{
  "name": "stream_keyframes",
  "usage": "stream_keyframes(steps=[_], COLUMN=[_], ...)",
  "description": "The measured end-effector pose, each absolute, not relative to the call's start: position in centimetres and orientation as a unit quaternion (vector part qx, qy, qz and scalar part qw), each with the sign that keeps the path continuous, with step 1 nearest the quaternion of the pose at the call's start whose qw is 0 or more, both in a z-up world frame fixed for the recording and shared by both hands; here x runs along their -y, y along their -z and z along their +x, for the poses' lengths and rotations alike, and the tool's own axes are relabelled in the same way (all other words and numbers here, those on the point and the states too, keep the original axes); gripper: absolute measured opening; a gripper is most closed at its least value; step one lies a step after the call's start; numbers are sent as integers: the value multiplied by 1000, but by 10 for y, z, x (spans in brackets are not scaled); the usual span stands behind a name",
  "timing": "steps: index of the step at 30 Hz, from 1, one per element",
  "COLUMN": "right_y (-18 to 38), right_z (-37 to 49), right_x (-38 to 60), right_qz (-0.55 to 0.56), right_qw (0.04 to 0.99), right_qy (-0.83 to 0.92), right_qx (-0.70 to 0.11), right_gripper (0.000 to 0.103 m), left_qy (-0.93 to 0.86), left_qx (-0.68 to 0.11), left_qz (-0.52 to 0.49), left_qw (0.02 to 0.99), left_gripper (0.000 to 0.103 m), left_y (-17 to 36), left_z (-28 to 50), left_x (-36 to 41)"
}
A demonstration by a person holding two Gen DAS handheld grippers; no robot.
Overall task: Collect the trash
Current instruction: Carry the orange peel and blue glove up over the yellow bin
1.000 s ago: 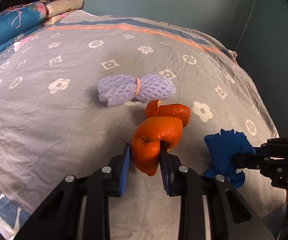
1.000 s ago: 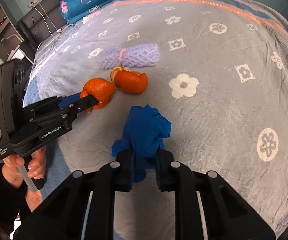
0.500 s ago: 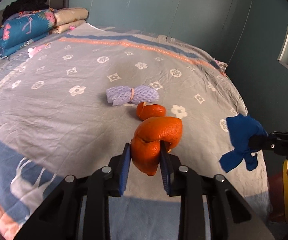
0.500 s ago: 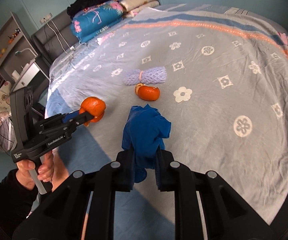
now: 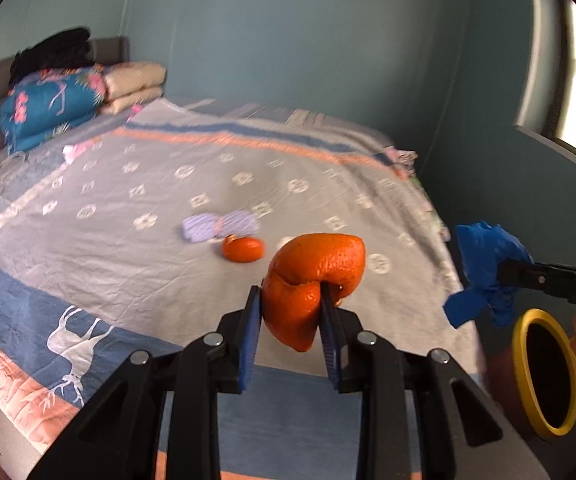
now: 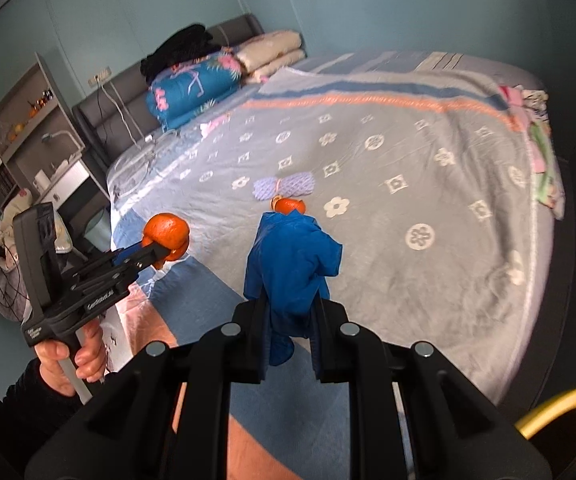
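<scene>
Trash is split between both claws and the bed (image 5: 136, 264). Left claw (image 5: 292, 316) grips an orange peel (image 5: 312, 280) between its blue pads, held in the air above the bed's near edge. Right claw (image 6: 288, 312) is clamped on a crumpled blue glove (image 6: 292, 264), also off the bed. A second peel (image 5: 243, 249) lies mid-bed, touching a purple foam net (image 5: 220, 226) just behind it. A yellow-rimmed bin (image 5: 544, 376) stands beside the bed's near right corner. Folded quilts (image 6: 192, 88) sit at the headboard end.
</scene>
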State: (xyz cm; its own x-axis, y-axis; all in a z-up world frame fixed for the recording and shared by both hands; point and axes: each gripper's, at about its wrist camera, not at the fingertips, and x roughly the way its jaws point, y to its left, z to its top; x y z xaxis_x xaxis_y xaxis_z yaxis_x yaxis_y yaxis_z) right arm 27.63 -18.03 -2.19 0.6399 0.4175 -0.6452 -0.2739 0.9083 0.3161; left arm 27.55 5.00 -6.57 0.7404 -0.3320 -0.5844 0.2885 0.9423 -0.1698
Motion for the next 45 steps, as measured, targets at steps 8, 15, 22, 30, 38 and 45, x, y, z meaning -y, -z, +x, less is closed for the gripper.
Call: stream_keyframes(steps=[8,15,22,30,38,45], right_y=[-3,-13,-12,-10,-4,8], right_z=[210,158,120,79,44,31], right_x=[232,272,314,357,394,417], right_qz=[111,132,155,176,182,186], right_qw=[921,935,940,947,951,949], right_qy=[-157,-119,-81,-41,12,41], right_qx=[-339,-306,-293,-266,-249,-251], right_gripper=[15,15,15,15,16,16], left_qy=[183,209,240,277,311,330], left_qx=[-291,-262,-224,-206,-210,-212], left_qz=[-5,8,32,43,52,70], left_qw=[939,942,944,937,925,917], left_gripper=[26,26,26,26,26,26], left_y=[30,8,-13,-27,-27,-22], left_z=[225,189,152,125,114,107], left_x=[1,37,77,116,156,190])
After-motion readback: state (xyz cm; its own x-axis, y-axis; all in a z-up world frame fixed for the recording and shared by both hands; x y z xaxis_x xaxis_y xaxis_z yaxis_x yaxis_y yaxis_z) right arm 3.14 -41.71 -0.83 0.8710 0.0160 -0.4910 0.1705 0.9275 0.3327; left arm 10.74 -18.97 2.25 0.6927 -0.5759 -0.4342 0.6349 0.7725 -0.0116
